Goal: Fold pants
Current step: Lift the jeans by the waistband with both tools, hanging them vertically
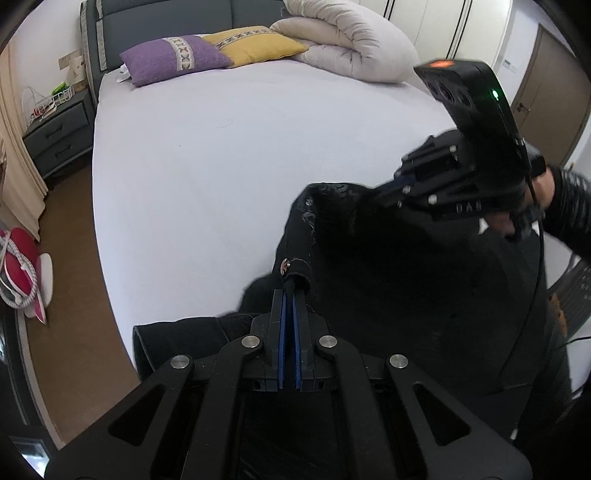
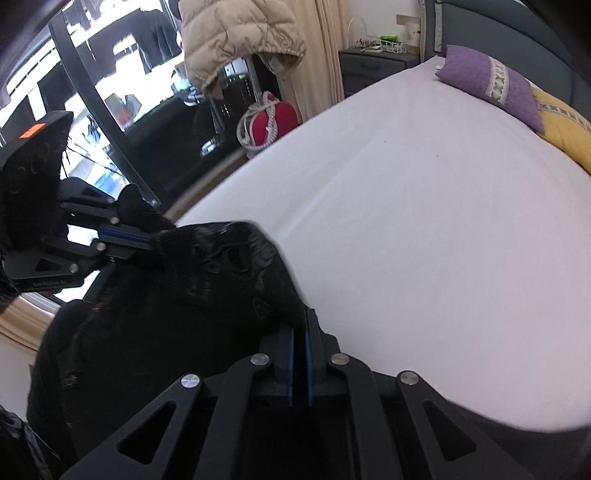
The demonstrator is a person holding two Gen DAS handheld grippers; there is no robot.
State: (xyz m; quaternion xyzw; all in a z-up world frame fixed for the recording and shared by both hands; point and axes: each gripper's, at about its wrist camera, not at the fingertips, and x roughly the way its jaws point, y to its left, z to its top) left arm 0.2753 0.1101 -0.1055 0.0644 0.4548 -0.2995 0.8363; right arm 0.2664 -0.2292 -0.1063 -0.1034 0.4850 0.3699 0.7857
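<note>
Both the left gripper (image 1: 290, 295) and right gripper (image 2: 299, 325) clamp the black pants' (image 1: 406, 277) waistband; the legs hang out of sight below them.

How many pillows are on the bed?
2. The purple pillow lies near the headboard; the yellow pillow lies beside it, partly under the folded duvet, which may hide more.

Black pants (image 1: 388, 280) aloft, waistband stretched
</note>
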